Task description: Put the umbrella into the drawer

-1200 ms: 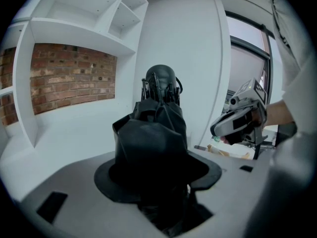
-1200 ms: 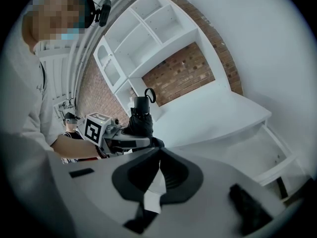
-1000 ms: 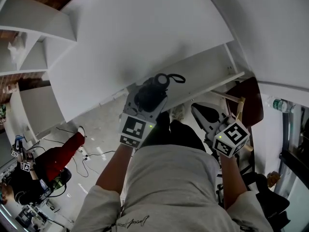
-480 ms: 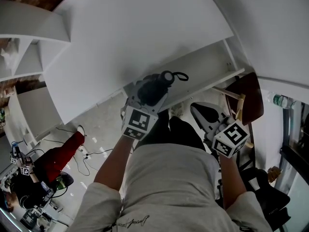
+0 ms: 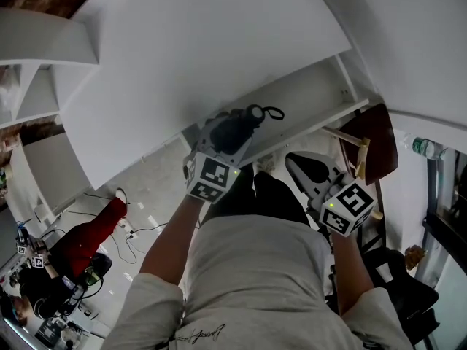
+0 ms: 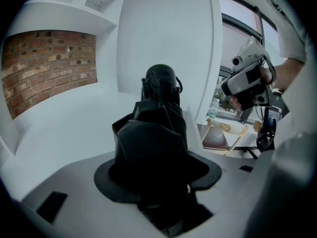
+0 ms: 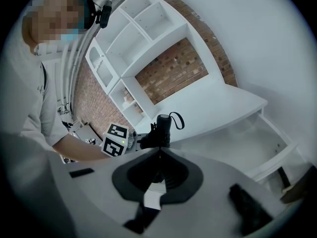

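A folded black umbrella (image 5: 232,131) with a wrist loop at its handle (image 5: 257,113) hangs just over the front left part of the open white drawer (image 5: 310,97). My left gripper (image 5: 225,143) is shut on the umbrella's fabric body; in the left gripper view the umbrella (image 6: 154,133) fills the space between the jaws and hides the pads. My right gripper (image 5: 305,172) hovers to the right of the drawer's front, shut and empty, its tips meeting (image 7: 158,151). From it I see the umbrella (image 7: 161,129) and the drawer's inside (image 7: 247,135).
A white cabinet top (image 5: 204,49) runs above the drawer. A brown wooden chair (image 5: 376,148) stands right of the drawer. White shelves (image 5: 36,42) are at the left. On the floor at lower left are cables and a person in red (image 5: 87,235).
The left gripper has sunk a little with the umbrella, closer to the drawer opening. The right gripper has stayed where it was.
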Motion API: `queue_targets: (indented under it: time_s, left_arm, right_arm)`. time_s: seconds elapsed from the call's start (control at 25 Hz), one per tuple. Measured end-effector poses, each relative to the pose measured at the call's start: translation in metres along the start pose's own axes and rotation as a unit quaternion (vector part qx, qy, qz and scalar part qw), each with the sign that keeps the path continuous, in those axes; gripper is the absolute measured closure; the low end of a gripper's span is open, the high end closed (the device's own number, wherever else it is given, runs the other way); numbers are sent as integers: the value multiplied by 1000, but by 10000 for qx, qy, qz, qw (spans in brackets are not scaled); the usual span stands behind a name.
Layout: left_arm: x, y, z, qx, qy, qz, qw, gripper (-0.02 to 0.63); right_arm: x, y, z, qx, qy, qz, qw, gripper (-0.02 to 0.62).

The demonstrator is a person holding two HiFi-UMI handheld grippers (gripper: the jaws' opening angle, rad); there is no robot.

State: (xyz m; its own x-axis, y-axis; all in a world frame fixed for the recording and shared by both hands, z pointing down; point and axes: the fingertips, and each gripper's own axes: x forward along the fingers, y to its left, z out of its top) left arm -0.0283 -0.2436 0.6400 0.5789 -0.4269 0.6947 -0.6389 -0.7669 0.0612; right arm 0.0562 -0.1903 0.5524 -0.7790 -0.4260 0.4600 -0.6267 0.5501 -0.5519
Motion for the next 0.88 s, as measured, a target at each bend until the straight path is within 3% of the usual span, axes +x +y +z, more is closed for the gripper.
queue_targets:
  time_s: [0.88]
  left_arm:
    - [49, 0, -28, 267, 549, -234, 9979, 344]
  right_arm:
    - [1, -10, -7, 144, 67, -50, 9999, 568]
